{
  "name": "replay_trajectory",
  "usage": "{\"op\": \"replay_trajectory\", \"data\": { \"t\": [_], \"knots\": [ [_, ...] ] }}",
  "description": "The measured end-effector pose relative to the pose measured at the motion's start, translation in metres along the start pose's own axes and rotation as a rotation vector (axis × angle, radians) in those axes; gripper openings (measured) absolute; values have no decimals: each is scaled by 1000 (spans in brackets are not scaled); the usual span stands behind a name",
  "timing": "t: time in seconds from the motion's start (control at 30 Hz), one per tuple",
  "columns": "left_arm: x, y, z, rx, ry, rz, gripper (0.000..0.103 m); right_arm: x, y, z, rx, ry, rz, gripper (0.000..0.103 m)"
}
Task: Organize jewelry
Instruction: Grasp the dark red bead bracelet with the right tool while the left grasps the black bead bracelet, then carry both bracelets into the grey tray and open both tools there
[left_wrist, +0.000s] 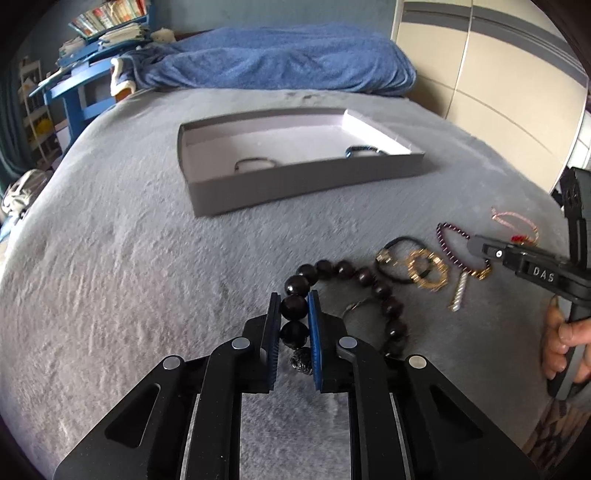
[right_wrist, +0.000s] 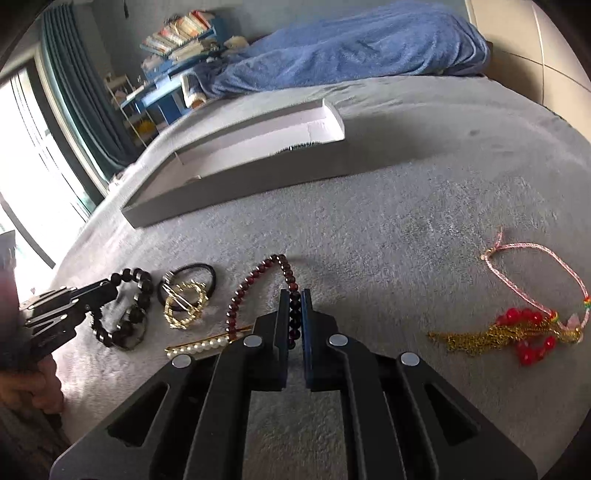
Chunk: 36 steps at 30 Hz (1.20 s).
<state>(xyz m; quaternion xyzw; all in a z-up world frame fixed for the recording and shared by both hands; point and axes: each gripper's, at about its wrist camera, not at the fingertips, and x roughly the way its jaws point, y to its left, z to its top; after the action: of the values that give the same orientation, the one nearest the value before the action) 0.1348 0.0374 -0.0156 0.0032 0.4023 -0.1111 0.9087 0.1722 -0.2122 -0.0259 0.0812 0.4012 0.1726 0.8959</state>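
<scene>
Left gripper (left_wrist: 293, 308) clamped on big dark bead bracelet (left_wrist: 384, 291), lying on grey blanket (left_wrist: 129, 258). Right gripper (right_wrist: 294, 308) clenched on garnet bead bracelet (right_wrist: 236, 302), also on blanket. Beside: gold chain bracelet (right_wrist: 184, 304), black hair tie (right_wrist: 199, 271), pearl clip (right_wrist: 199, 347). Pink cord bracelet (right_wrist: 535, 288) well right. Grey box (left_wrist: 295, 184) beyond, two bracelets inside.

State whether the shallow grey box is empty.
Not empty: the shallow grey box holds a thin dark bracelet and a blue bracelet.
</scene>
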Motion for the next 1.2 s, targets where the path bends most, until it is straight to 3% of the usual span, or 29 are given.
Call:
{"op": "replay_trajectory", "data": {
  "t": [0.33, 0.83, 1.2],
  "knots": [
    [-24, -7, 31, 14, -77, -47, 15, -26, -3, 25, 65, -79, 90, 6],
    [-39, 2, 57, -43, -123, -119, 15, -32, 2, 42, 67, -99, 108, 6],
    [-45, 10, 88, -20, -169, -99, 15, -27, 20, 71, 25, -118, 127, 6]
  ]
}}
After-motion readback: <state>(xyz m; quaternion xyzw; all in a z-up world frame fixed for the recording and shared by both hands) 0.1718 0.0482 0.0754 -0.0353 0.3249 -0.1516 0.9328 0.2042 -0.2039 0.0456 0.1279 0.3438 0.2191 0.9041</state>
